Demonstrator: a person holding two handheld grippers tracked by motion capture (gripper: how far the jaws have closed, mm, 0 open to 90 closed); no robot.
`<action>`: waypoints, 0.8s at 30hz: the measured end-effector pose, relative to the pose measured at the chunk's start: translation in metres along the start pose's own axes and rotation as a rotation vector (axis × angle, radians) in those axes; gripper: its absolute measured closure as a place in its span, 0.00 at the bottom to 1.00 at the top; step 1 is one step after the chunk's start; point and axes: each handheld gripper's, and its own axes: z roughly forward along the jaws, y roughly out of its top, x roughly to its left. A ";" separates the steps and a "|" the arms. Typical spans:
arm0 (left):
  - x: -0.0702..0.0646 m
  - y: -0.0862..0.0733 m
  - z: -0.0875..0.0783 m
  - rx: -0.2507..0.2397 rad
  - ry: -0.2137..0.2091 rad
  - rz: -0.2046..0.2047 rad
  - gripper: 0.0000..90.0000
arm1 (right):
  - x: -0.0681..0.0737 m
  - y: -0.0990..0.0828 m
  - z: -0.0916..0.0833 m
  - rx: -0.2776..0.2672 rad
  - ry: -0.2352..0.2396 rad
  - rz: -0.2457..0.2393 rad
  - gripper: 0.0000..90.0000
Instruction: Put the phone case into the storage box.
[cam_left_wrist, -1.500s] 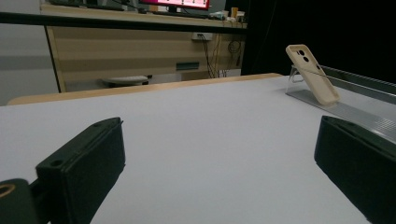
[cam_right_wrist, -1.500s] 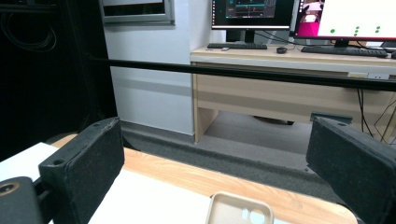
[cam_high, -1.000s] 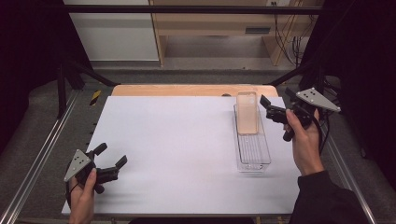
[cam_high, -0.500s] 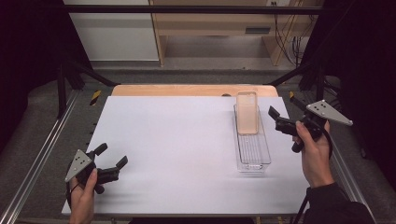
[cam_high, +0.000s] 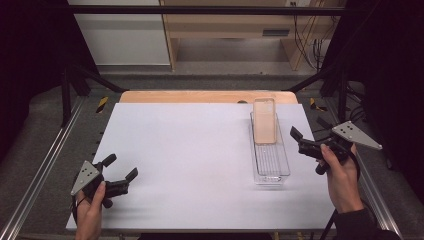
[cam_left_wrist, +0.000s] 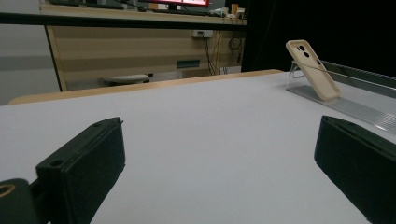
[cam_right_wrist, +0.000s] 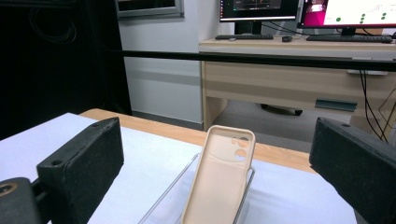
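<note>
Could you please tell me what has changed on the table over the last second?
The right gripper has drawn back from the far end of the clear tray, moving rightward and toward the person, jaws open and empty. The beige phone case still leans in the tray, and the left gripper has stayed put, open.
</note>
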 end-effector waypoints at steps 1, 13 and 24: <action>0.000 0.000 0.000 -0.001 0.000 -0.002 0.01 | 0.000 -0.001 -0.001 0.000 -0.001 0.003 0.04; -0.001 0.000 0.000 -0.001 -0.001 0.001 0.01 | 0.000 -0.015 -0.013 0.015 -0.015 -0.002 0.04; -0.001 0.000 -0.001 -0.002 -0.003 0.002 0.01 | 0.001 -0.029 -0.021 0.028 -0.020 -0.006 0.04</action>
